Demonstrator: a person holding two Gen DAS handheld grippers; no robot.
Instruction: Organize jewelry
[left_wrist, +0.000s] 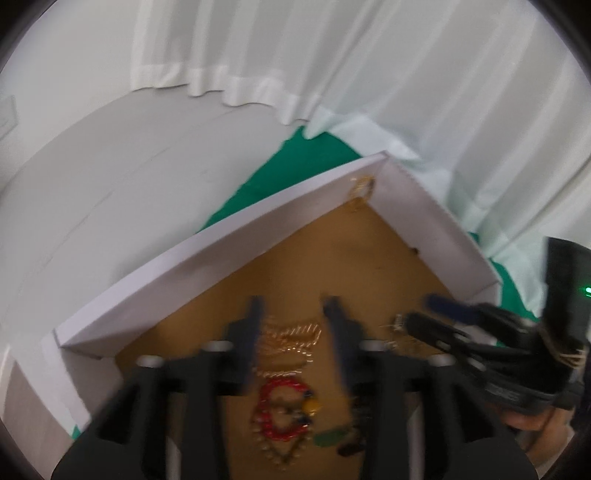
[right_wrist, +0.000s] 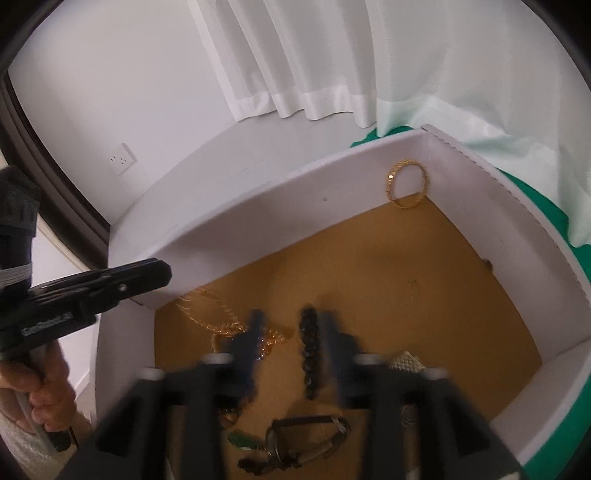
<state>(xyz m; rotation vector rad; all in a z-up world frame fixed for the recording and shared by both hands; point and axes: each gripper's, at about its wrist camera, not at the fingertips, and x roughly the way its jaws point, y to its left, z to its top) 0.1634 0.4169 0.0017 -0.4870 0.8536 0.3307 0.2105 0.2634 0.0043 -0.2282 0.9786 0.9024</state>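
A white box (left_wrist: 207, 258) with a brown floor holds the jewelry. In the left wrist view my left gripper (left_wrist: 294, 317) hangs open over a gold chain (left_wrist: 291, 338), which lies between its fingers without touching the pads. A red bead necklace (left_wrist: 282, 413) lies nearer. In the right wrist view my right gripper (right_wrist: 292, 323) is open, and a black bead bracelet (right_wrist: 309, 354) lies on the floor between its fingers, close to the right one. The gold chain (right_wrist: 218, 317) lies to its left. A gold bangle (right_wrist: 406, 184) leans in the far corner.
The box (right_wrist: 229, 229) stands on green cloth (left_wrist: 295, 162) in front of white curtains. A silver mesh piece (right_wrist: 406, 360), a green pendant (right_wrist: 243, 441) and a dark strap (right_wrist: 310, 435) lie near the right gripper. A hand holds each gripper: right gripper (left_wrist: 428, 314), left gripper (right_wrist: 162, 273).
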